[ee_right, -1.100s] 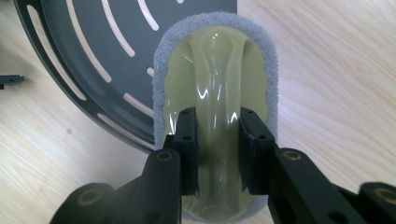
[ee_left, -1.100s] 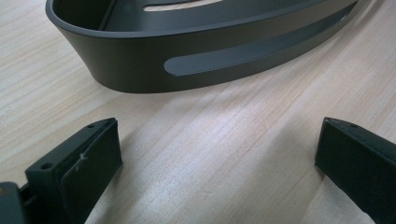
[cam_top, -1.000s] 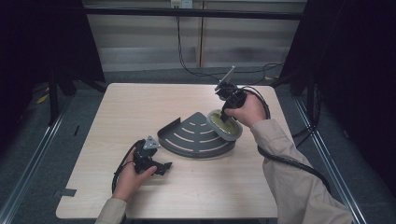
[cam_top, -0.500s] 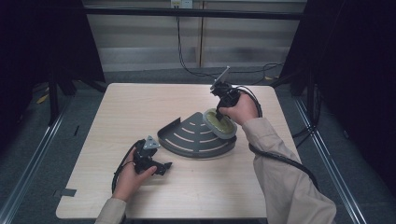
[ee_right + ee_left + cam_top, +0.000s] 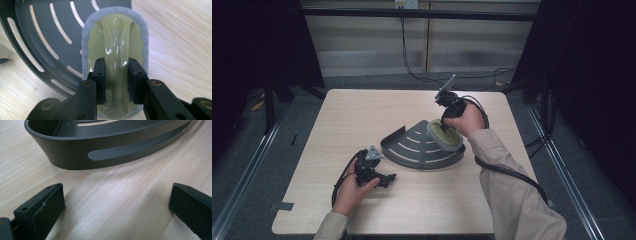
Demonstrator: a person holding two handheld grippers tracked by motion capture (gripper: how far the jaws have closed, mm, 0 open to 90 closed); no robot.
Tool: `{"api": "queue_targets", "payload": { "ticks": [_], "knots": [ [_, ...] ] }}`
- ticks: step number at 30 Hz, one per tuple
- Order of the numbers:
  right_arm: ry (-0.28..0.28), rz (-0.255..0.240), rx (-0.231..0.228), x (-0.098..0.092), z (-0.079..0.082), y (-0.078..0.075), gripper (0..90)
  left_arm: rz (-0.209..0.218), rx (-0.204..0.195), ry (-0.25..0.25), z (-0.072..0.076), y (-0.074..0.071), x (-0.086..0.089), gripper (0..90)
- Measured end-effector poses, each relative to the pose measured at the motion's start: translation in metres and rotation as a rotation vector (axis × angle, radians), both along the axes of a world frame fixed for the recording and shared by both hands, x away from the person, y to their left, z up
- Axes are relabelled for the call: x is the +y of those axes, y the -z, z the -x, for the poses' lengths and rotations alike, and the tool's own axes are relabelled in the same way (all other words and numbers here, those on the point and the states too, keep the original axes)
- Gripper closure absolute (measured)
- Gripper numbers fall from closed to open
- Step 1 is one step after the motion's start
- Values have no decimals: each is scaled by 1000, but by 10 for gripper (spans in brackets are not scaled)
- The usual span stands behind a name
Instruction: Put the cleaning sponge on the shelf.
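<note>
A dark grey quarter-round slotted caddy (image 5: 419, 147) lies mid-table. A scrubber with a pale green plastic handle and a grey pad (image 5: 115, 53) hangs over the caddy's right part (image 5: 42, 37), partly past its straight edge. My right gripper (image 5: 116, 80) is shut on the scrubber's raised handle ridge; in the high view it (image 5: 446, 125) holds the scrubber (image 5: 443, 136) tilted above the caddy. My left gripper (image 5: 384, 178) rests low on the table at front left, open, its two jaws wide apart with bare wood between them (image 5: 116, 205), facing the caddy's curved wall (image 5: 100, 152).
The light wooden table (image 5: 362, 110) has free room at the back and left. Cables (image 5: 507, 172) trail from both grippers. Dark curtains and metal frame rails surround the table.
My right gripper has carried the scrubber leftward and slightly back, over the caddy's right part. The left gripper has stayed put.
</note>
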State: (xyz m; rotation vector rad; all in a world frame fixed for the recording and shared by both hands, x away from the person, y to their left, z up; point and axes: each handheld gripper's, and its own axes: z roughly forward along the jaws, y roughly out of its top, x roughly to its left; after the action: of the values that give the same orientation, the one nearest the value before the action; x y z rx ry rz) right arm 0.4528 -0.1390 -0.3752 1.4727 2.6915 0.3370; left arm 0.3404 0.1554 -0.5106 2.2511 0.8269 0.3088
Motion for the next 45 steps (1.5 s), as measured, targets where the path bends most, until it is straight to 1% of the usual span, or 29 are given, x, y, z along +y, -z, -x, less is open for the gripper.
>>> {"api": "queue_targets", "payload": {
  "ticks": [1,4,8,10,12,15,16,20,26,31,36,38,39,43,45],
  "knots": [
    [-12,2,-1,3,1,2,717,2,-1,2,0,0,0,0],
    [-14,0,-2,6,2,3,717,-3,1,0,0,0,0,0],
    [-20,12,0,10,2,6,716,0,0,0,0,0,0,0],
    [-18,5,-3,10,2,8,716,1,-1,2,0,0,0,0],
    [-14,5,4,8,2,13,716,1,-1,2,0,0,0,0],
    [-15,11,7,7,2,16,716,1,-1,2,0,0,0,0],
    [-13,4,12,5,3,19,716,2,-1,2,0,0,0,0],
    [-16,6,19,4,3,23,716,1,-2,2,0,0,0,0],
    [-18,9,17,3,4,29,715,2,-1,2,0,0,0,0],
    [-17,10,29,3,4,35,715,2,0,2,0,0,0,0],
    [-16,14,31,3,4,38,715,2,-1,3,0,0,0,0],
    [-14,3,30,3,4,39,715,2,-1,4,0,0,0,0],
    [-18,9,36,3,3,40,714,-1,1,4,0,0,0,0],
    [-17,9,31,4,3,42,714,1,1,3,0,0,0,0],
    [-16,6,38,3,4,44,713,4,-1,2,0,0,0,0]
  ]
}}
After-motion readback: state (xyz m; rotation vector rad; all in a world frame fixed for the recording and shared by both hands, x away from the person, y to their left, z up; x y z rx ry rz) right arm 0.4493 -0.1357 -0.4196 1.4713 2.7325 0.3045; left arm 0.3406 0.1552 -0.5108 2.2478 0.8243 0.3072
